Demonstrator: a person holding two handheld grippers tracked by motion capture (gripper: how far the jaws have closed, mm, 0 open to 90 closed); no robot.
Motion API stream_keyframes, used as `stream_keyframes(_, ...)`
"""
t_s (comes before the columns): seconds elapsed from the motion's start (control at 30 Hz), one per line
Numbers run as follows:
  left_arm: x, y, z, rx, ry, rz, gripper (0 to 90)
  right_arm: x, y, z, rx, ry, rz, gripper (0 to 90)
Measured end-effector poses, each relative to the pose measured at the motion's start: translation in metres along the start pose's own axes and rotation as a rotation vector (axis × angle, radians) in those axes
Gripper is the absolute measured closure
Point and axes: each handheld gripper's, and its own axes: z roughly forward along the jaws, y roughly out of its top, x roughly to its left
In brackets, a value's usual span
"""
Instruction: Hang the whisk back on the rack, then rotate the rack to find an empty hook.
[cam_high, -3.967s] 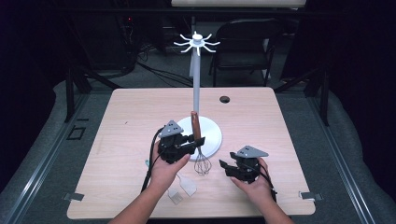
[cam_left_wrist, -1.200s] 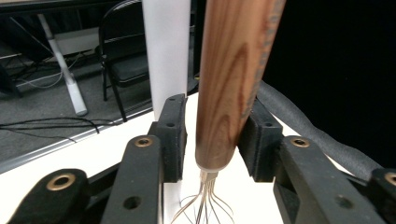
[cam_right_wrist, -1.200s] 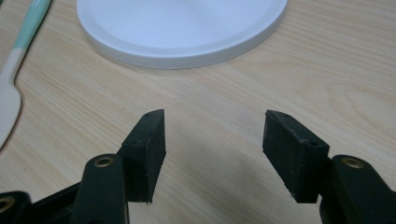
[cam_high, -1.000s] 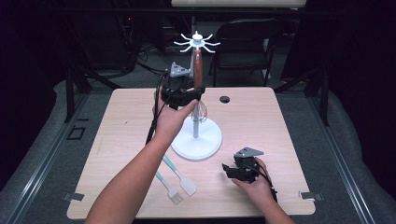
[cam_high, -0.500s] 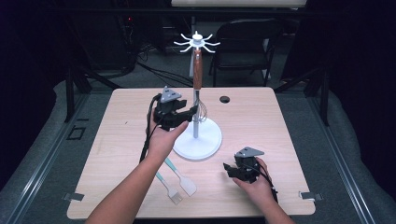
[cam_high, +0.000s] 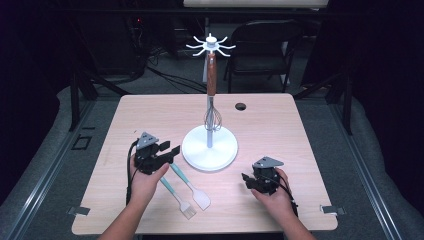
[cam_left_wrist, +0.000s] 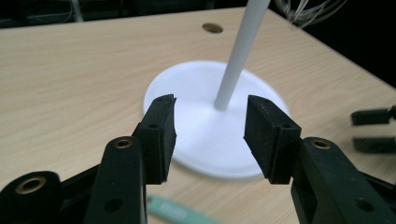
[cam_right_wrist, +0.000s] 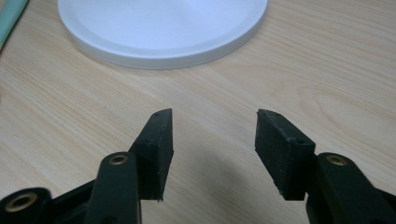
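Observation:
A white utensil stand (cam_high: 210, 150) rises from the middle of the table, with a ring of hooks on top. A whisk (cam_high: 212, 80) with a brown wooden handle hangs from one hook, its wires just above the base. My left gripper (cam_high: 175, 151) sits low at the base's left edge. It is open and empty, and its jaws have just been closing a little; its own view shows the gripper (cam_left_wrist: 210, 105) facing the pole (cam_left_wrist: 236, 56). My right gripper (cam_high: 246, 179), seen closer in its own view (cam_right_wrist: 212, 116), rests at the front right, open and empty, its jaws also narrowing.
Two teal-handled utensils lie in front of the base: a white-headed spatula (cam_high: 194, 189) and a brush-like tool (cam_high: 179, 200). A cable hole (cam_high: 240, 106) is at the table's back. A chair (cam_high: 265, 45) stands behind the table.
My left gripper let go of the whisk up at the hooks and came down toward the front left, beside the base. The whisk stays hanging. The right hand kept still.

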Motion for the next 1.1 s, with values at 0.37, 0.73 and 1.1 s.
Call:
stream_keyframes(0.37, 0.018, -0.046, -0.007, 0.023, 0.035, -0.004, 53.6, 0.001, 0.001, -0.003, -0.043, 0.048, -0.005, 59.3)
stream_keyframes(0.73, 0.038, -0.053, -0.006, 0.033, 0.063, -0.036, 52.0, -0.001, 0.003, -0.003, -0.056, 0.014, -0.031, 57.2)
stream_keyframes(1.1, 0.052, -0.056, -0.008, 0.040, 0.083, -0.096, 51.8, 0.000, 0.003, -0.004, -0.069, 0.023, -0.020, 45.4)
